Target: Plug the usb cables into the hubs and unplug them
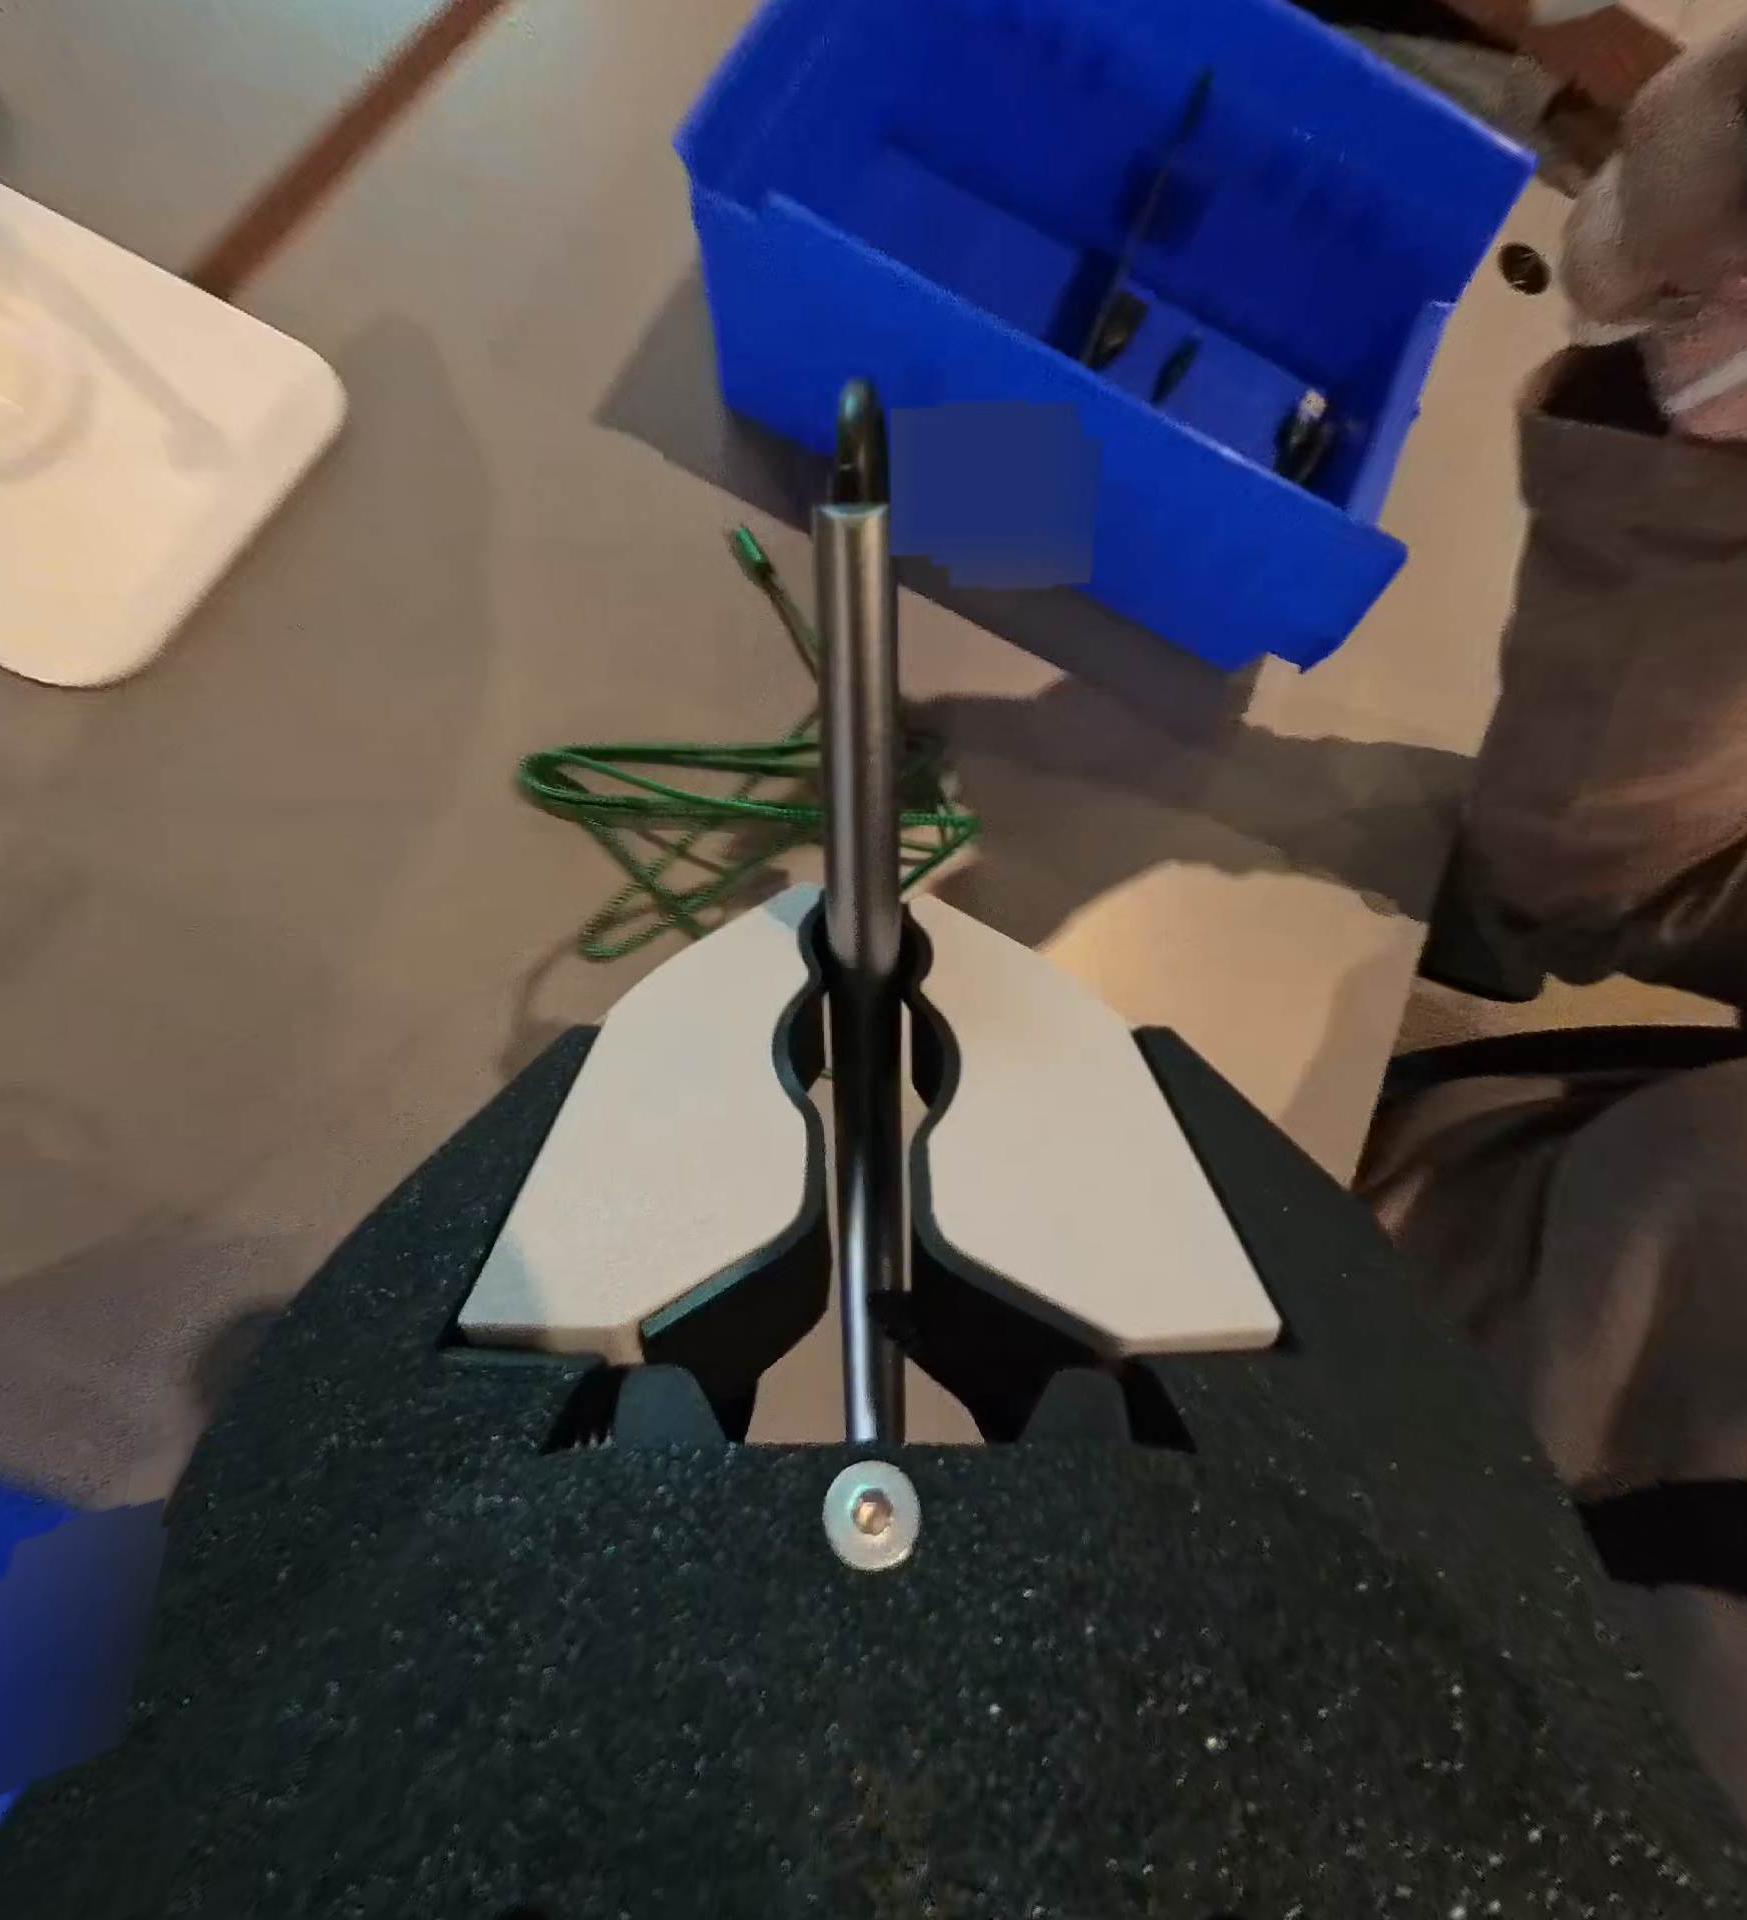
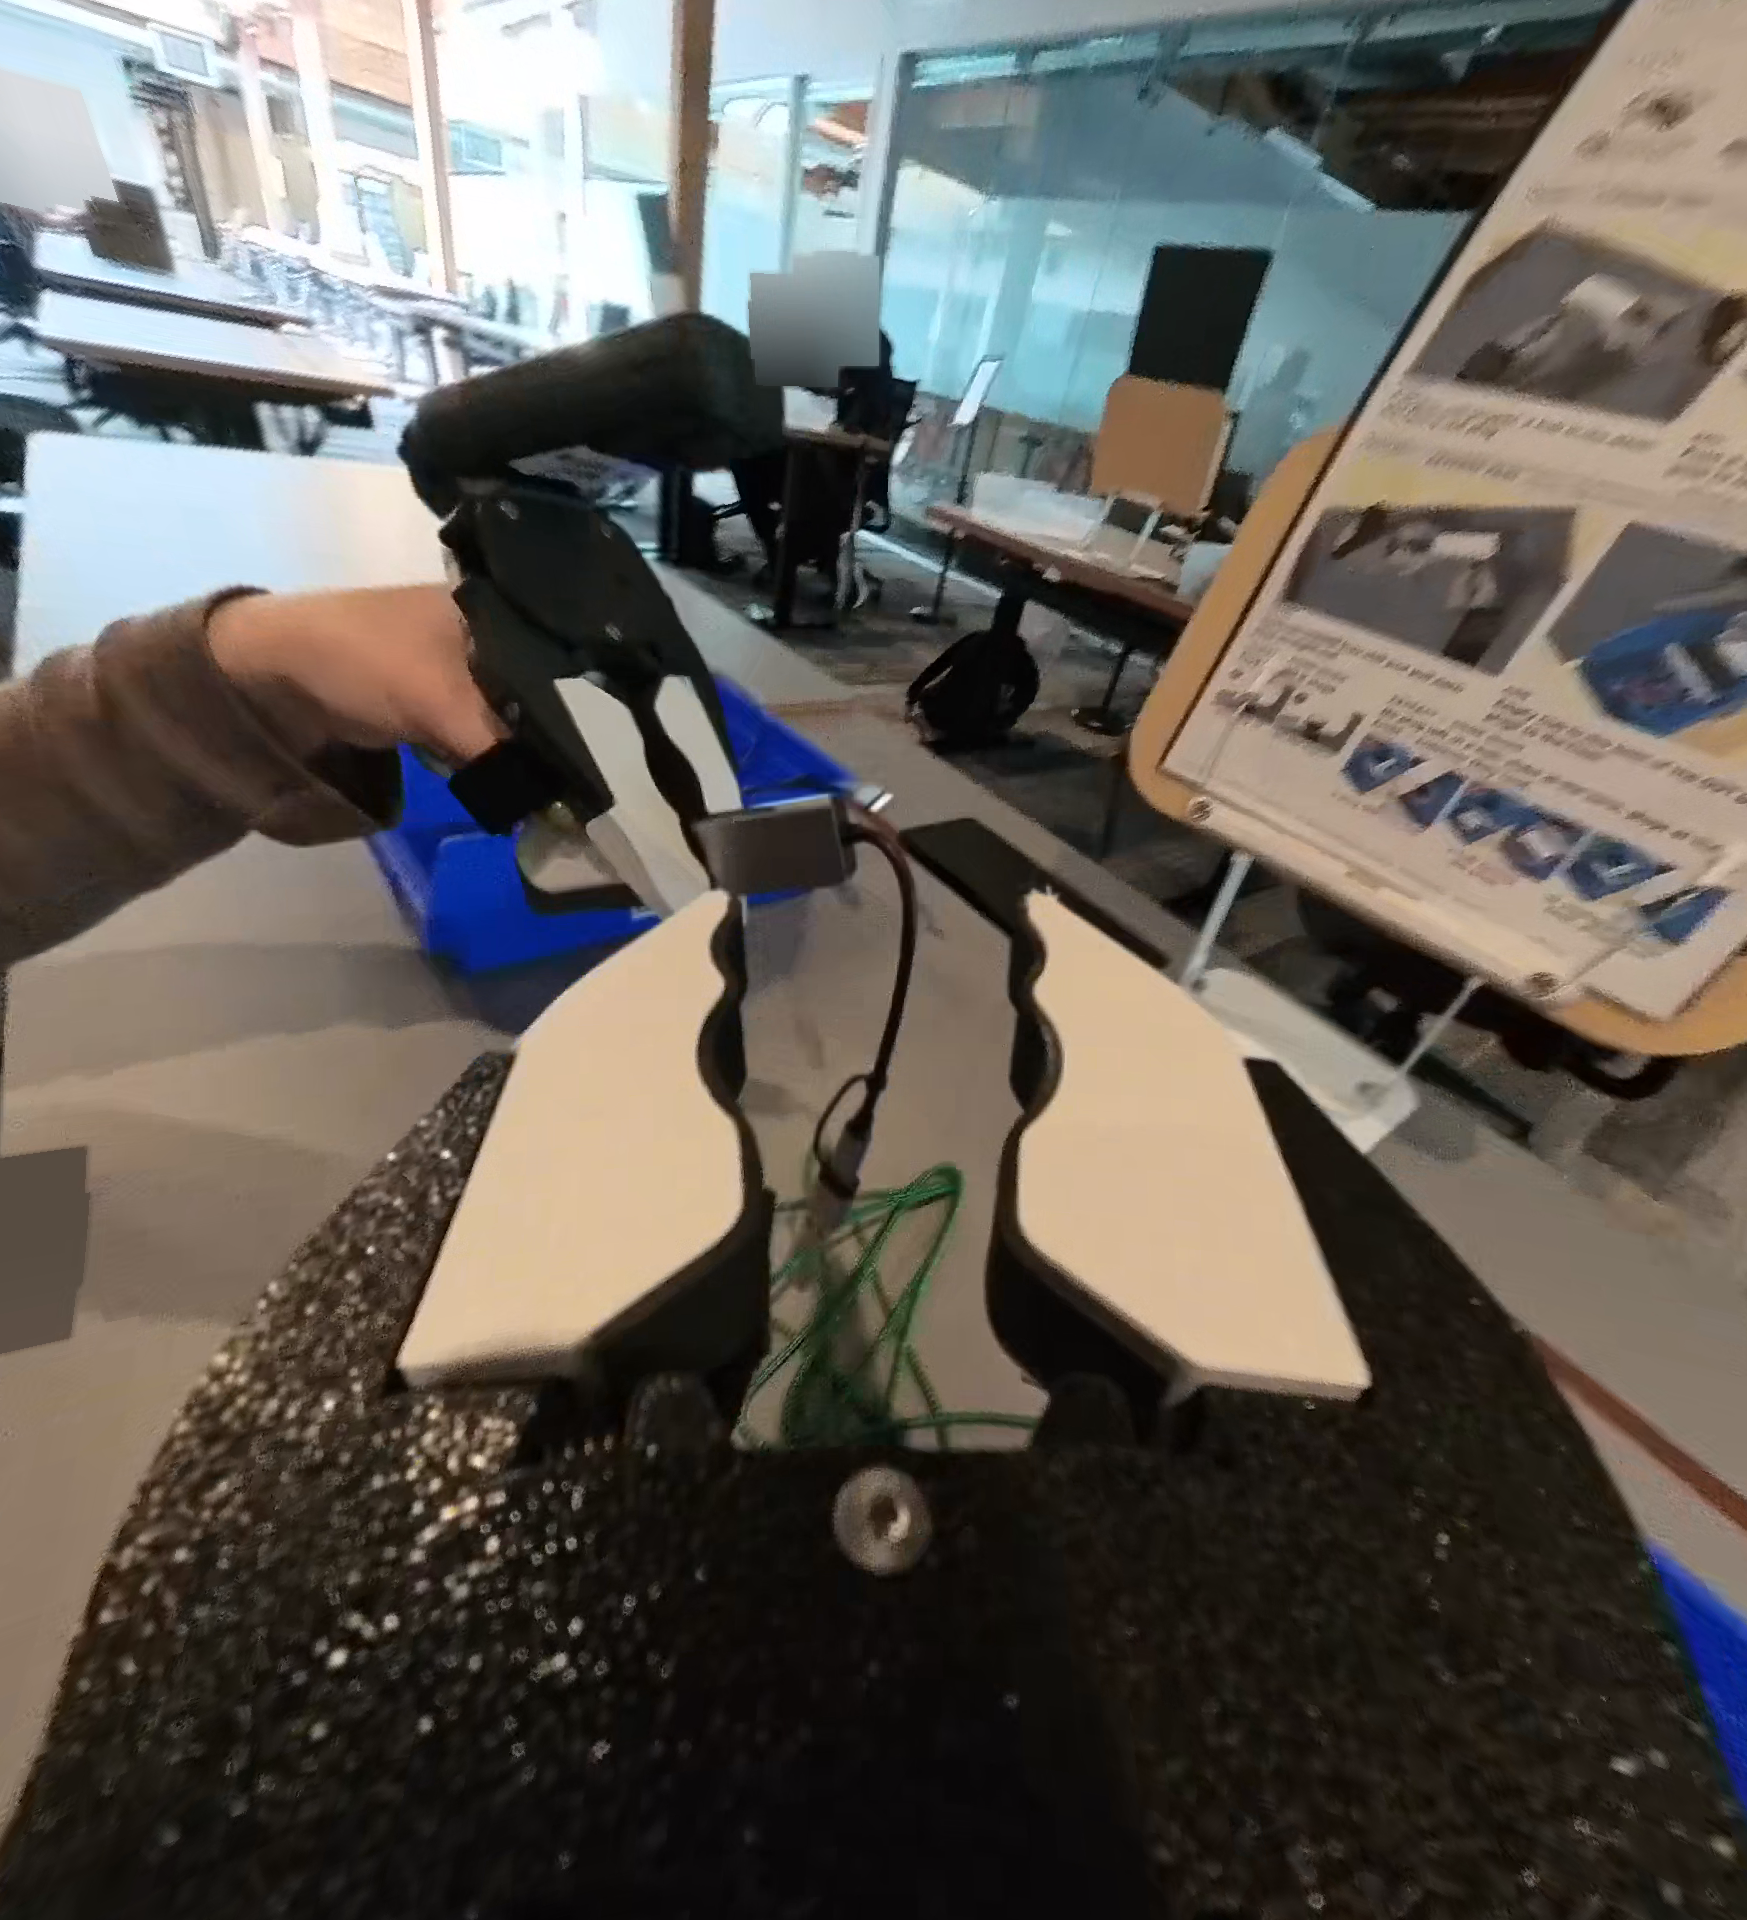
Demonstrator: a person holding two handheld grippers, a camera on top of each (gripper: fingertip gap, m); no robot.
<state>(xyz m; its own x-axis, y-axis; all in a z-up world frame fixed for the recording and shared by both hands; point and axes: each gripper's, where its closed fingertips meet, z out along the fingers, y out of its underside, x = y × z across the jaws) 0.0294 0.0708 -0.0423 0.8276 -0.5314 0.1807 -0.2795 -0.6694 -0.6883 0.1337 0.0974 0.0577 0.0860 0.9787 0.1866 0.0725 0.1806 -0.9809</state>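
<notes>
Left gripper [image 1: 864, 935] clamped on a grey USB hub [image 1: 856, 717], right gripper [image 2: 879, 935] wide open and empty above a green cable [image 2: 848, 1278], only the right wrist view showing the hub's dangling black lead [image 2: 890, 977] and an instruction board [image 2: 1534, 499].

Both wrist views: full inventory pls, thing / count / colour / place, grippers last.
USB hub: 1, grey metal, clamped in the left gripper, held above the table.
Hub's cable: 1, black, hanging from the hub toward the table.
Green cable: 1, loosely coiled on the table.
Blue bin: 1, on the table beyond the coil, dark cables inside.
Instruction board: 1, wood-edged, on a clear stand at right.
White tray: 1, far left on the table.
Table: 1, tan.
Left gripper: shut on the hub.
Right gripper: open, above the green coil.
</notes>
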